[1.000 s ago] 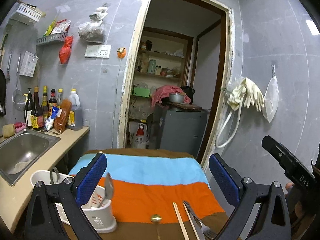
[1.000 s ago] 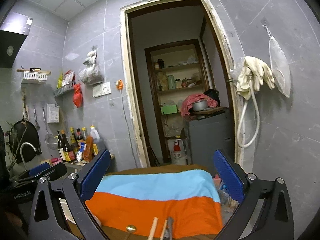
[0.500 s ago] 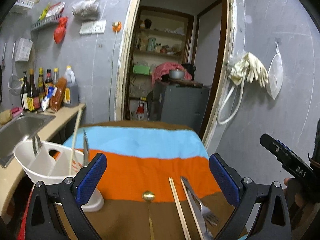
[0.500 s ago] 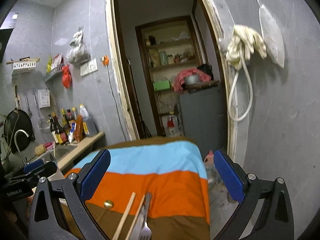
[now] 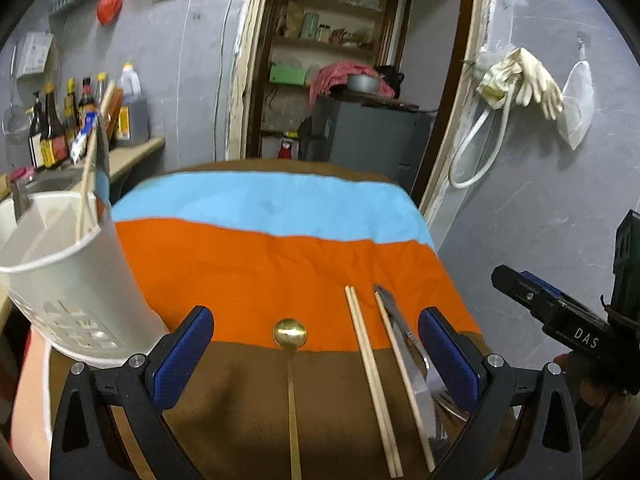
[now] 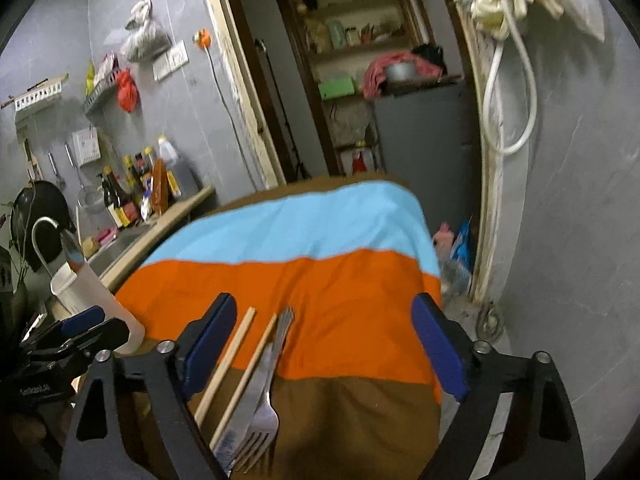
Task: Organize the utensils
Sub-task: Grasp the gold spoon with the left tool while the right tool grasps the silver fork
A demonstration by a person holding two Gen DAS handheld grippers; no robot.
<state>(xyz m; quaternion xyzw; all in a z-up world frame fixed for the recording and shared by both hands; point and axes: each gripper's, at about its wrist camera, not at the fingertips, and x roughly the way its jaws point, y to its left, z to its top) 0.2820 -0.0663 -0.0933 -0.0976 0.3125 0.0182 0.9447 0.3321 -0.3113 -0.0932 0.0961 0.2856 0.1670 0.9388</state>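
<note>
Striped cloth [image 5: 280,264], utensils near edge

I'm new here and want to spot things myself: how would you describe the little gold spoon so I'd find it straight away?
Start at the striped cloth covering the table, and find where its orange band meets the brown one. The gold spoon lies there alone, its round bowl on that border. To its right lie pale chopsticks, a knife and a fork; it is the only brass-coloured piece.
</note>
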